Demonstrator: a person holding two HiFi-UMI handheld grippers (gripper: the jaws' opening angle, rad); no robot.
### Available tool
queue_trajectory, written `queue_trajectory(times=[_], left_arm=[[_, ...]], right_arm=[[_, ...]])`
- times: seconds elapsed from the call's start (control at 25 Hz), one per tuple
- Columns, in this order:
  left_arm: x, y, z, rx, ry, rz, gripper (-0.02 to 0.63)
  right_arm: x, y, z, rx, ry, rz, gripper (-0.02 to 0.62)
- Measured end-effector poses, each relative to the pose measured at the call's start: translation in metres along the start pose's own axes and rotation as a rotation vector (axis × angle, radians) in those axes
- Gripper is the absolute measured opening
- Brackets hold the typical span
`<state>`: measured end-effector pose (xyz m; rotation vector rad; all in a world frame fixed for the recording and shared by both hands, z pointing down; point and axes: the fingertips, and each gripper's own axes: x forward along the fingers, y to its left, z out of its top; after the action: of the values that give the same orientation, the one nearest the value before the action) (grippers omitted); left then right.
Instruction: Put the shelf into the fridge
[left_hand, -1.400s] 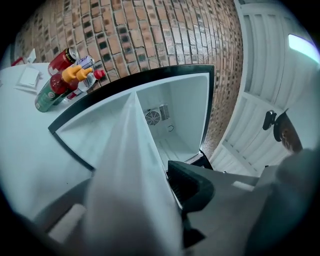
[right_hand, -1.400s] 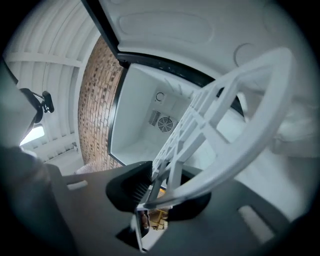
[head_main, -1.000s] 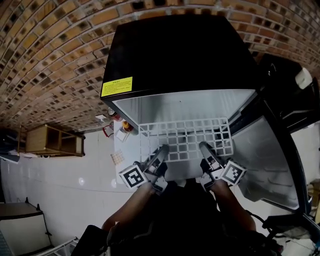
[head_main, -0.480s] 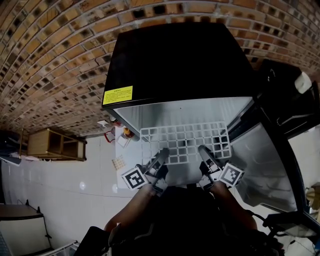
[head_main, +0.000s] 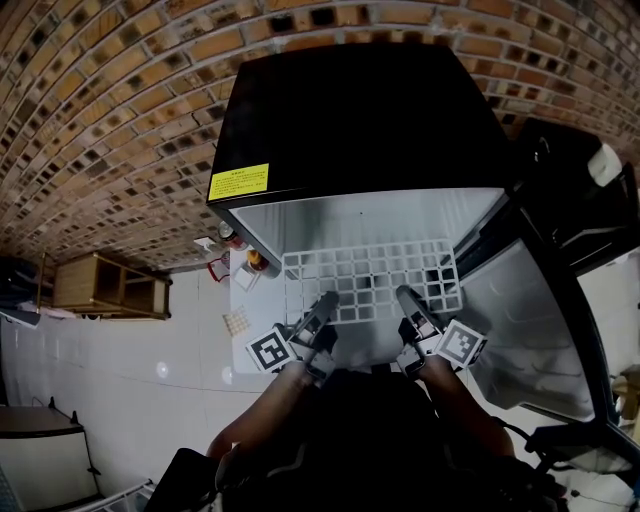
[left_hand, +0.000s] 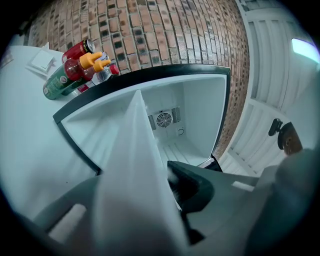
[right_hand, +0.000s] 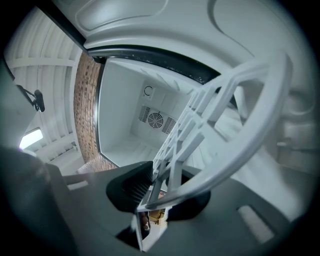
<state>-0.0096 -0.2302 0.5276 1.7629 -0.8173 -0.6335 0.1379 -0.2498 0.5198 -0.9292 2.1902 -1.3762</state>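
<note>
shelf location: white plastic grid shelf (head_main: 370, 280) is in the air at the mouth of the open fridge (head_main: 360, 130), far edge at the opening, near edge toward me. It is not seated.
left gripper: left gripper (head_main: 326, 300) is on the near rim, left of centre. Its own view shows the jaws clamped on the shelf edge, which fills the gap between the pads.
right gripper: right gripper (head_main: 406, 297) is on the near rim, right of centre. The jaws are closing, with the rim bar between them and the pads on it.
fridge: black cabinet, white cavity, fan grille (left_hand: 164, 119) on the back wall. The fridge door (head_main: 535, 320) is swung out to my right.
weight: I judge it light. It is thin moulded plastic and mostly holes.
stiffness: looks rigid enough to carry by one edge, but I expect some flex and droop at the far side.
slip: smooth, narrow bars. It could pivot in the jaws if I tilt it.
fragility: thin ribs could crack if I jam it against the cavity walls.
where to hold: the solid near rim, one gripper each side of centre, as now. I avoid the thin inner ribs.
clutter: bottles (left_hand: 75, 65) stand on the floor to the left of the fridge, clear of the path.
</note>
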Motion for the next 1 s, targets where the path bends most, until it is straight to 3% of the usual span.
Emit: queue_trajectory(times=[0.24,0.4,0.56,1.0], left_arm=[[0.000,0.006,0.001,-0.042,-0.009,0.007,0.049],[0.001,0.005,0.004,-0.068,-0.030,-0.013,0.043],[0.005,0.010,0.007,-0.099,-0.063,-0.010,0.034],[0.012,0.011,0.016,-0.093,-0.054,-0.022,0.037]], right_arm=[[-0.003,-0.011,0.000,0.026,-0.033,-0.054,0.087],[0.003,-0.010,0.001,0.034,-0.074,-0.045,0.080],[0.000,-0.018,0.001,0.034,-0.108,-0.111,0.075],[0.009,-0.020,0.006,0.030,-0.131,-0.150,0.075]])
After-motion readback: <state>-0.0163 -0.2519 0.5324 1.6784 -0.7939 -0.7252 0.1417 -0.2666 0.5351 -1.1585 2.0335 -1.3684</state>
